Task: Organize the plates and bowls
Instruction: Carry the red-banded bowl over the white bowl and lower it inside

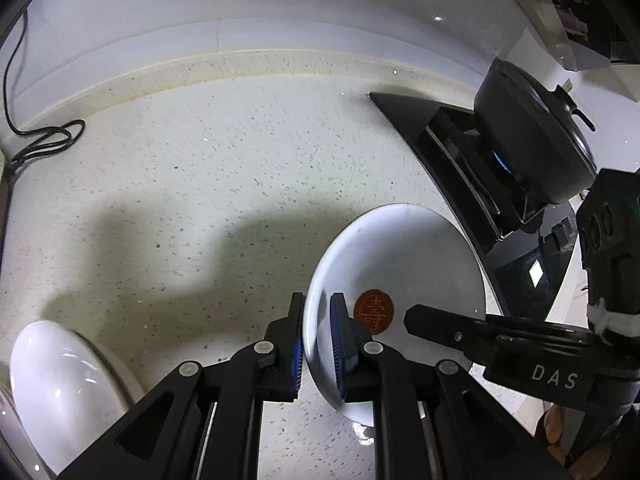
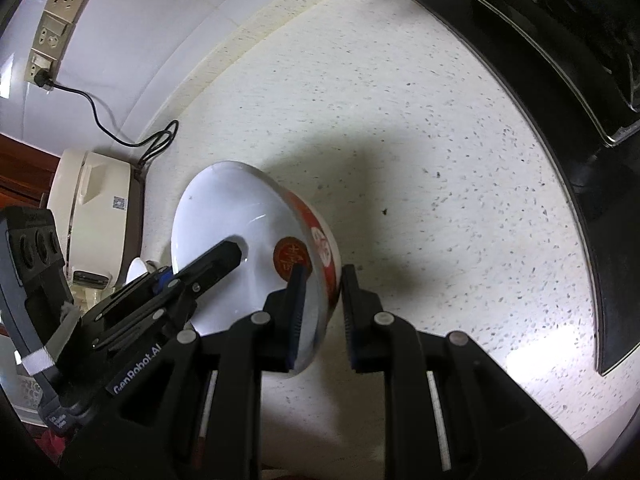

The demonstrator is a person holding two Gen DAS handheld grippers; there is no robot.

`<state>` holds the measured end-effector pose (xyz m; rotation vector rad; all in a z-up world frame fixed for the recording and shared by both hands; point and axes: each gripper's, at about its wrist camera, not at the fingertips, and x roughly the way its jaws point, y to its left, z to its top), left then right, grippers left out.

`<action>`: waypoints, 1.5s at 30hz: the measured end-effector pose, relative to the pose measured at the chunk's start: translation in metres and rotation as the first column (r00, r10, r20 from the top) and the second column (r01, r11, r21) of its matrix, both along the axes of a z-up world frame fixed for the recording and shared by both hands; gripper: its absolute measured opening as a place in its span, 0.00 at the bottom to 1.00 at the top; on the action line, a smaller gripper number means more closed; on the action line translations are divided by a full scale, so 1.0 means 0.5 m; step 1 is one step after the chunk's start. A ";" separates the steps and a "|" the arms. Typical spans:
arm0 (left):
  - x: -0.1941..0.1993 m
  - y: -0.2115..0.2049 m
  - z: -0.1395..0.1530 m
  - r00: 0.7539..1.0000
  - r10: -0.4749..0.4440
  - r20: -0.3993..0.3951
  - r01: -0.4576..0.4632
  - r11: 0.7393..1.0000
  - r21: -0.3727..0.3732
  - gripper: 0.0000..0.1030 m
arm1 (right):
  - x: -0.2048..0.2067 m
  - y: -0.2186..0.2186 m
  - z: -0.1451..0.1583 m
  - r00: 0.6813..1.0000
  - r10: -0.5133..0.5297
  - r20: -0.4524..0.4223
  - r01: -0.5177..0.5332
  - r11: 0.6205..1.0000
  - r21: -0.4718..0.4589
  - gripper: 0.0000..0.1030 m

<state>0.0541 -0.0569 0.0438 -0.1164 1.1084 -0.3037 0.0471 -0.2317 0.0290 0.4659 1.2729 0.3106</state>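
A white bowl (image 1: 400, 264) with a red round emblem inside and red outside is held tilted above the speckled countertop (image 1: 200, 160). My left gripper (image 1: 318, 344) is shut on its left rim. My right gripper (image 2: 322, 316) straddles the opposite rim of the same bowl (image 2: 224, 216); its inner pad touches the inside, its outer pad stands a little off the wall. The right gripper also shows in the left wrist view (image 1: 440, 324), reaching into the bowl. A second white bowl (image 1: 60, 384) sits at the lower left of the counter.
A black stove (image 1: 460, 152) with a black lidded pot (image 1: 532, 132) stands to the right. A cream rice cooker (image 2: 96, 208) stands at the left by the wall, with a black cord (image 1: 44, 136) running to wall sockets (image 2: 56, 24).
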 end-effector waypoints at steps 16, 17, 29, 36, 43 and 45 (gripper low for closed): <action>-0.045 0.097 0.064 0.988 0.137 0.066 -0.135 0.990 -0.034 0.12 | 0.004 0.087 0.053 0.997 0.061 0.036 -0.063 0.996 0.067 0.21; -0.048 0.105 0.070 0.986 0.147 0.073 -0.144 0.989 -0.036 0.13 | 0.003 0.096 0.057 0.997 0.069 0.040 -0.072 0.995 0.072 0.21; -0.091 0.186 0.108 0.958 0.261 0.122 -0.258 0.965 -0.042 0.13 | 0.002 0.189 0.076 0.983 0.170 0.066 -0.176 0.978 0.109 0.21; -0.124 0.236 0.115 0.934 0.332 0.129 -0.329 0.943 -0.051 0.13 | -0.004 0.243 0.078 0.970 0.235 0.067 -0.242 0.963 0.122 0.21; -0.149 0.281 0.108 0.910 0.399 0.113 -0.395 0.917 -0.057 0.13 | -0.013 0.296 0.075 0.951 0.303 0.060 -0.308 0.942 0.131 0.21; -0.153 0.288 0.104 0.904 0.413 0.107 -0.410 0.911 -0.054 0.13 | -0.015 0.306 0.072 0.948 0.314 0.054 -0.319 0.939 0.132 0.21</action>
